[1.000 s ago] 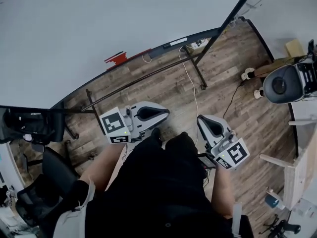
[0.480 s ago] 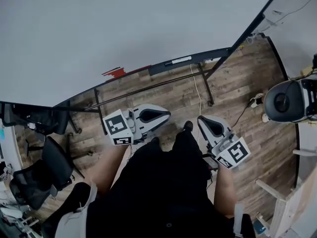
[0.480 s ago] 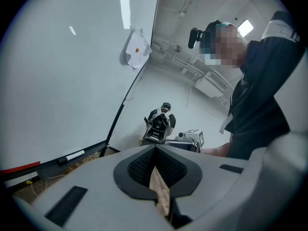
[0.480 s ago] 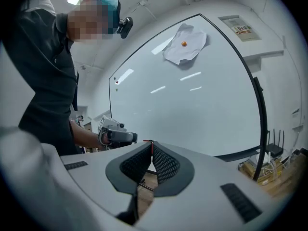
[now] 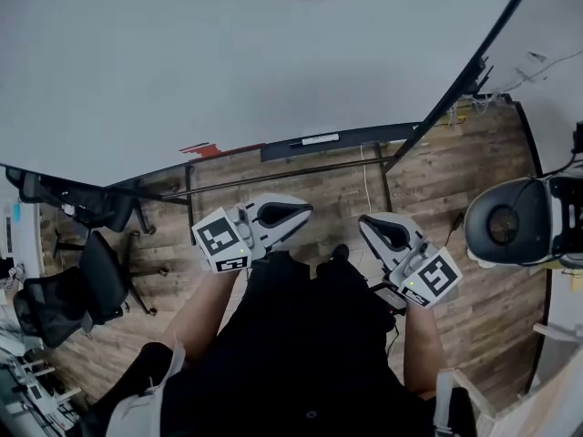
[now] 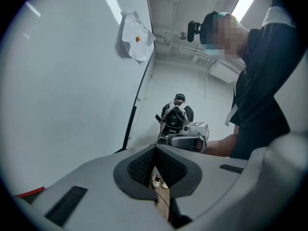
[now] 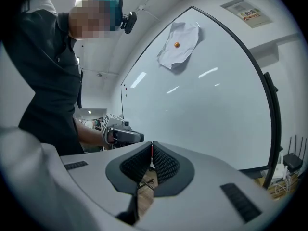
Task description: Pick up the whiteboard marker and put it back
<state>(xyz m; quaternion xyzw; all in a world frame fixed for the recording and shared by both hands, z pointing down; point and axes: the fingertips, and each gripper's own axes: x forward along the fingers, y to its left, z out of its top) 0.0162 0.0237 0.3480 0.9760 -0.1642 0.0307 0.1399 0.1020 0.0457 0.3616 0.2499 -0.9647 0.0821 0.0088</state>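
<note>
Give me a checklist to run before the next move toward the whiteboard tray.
1. Left gripper empty: ok, jaws together on nothing.
2. Right gripper empty: ok, jaws together on nothing.
3. Jaws open for a pick: not ok, both shut.
4. Marker found: cannot tell; a slim white thing lies on the whiteboard tray, too small to name.
5. Board ahead: ok, the whiteboard fills the head view's top.

I see the white whiteboard marker [image 5: 314, 139] lying flat along the tray [image 5: 383, 133], well beyond the left tongs [image 5: 308, 210] and right tongs [image 5: 364, 223].
</note>
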